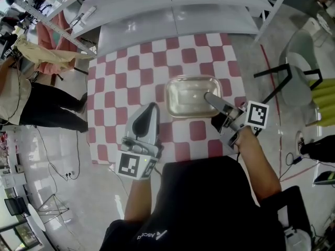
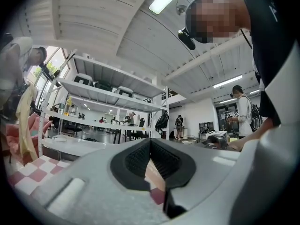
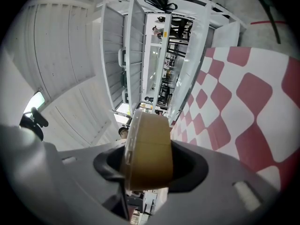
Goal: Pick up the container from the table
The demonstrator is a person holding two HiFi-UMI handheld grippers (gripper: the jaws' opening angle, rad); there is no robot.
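A shallow, clear tan container (image 1: 189,94) is over the red-and-white checkered table (image 1: 115,88), right of its middle. My right gripper (image 1: 209,99) comes in from the right and is shut on the container's right-hand wall. In the right gripper view that tan wall (image 3: 149,139) fills the gap of the right gripper (image 3: 150,167), both pads against it. My left gripper (image 1: 151,109) hovers at the container's near-left corner, apart from it. In the left gripper view the left gripper (image 2: 150,149) has its black pads (image 2: 165,162) together with nothing between them.
A person (image 1: 21,98) stands on the floor left of the table. A white bench and shelving (image 1: 172,20) run along the far side. A chair (image 1: 293,72) and a yellow-green object (image 1: 324,95) stand at the right. Cables lie on the floor at the lower left.
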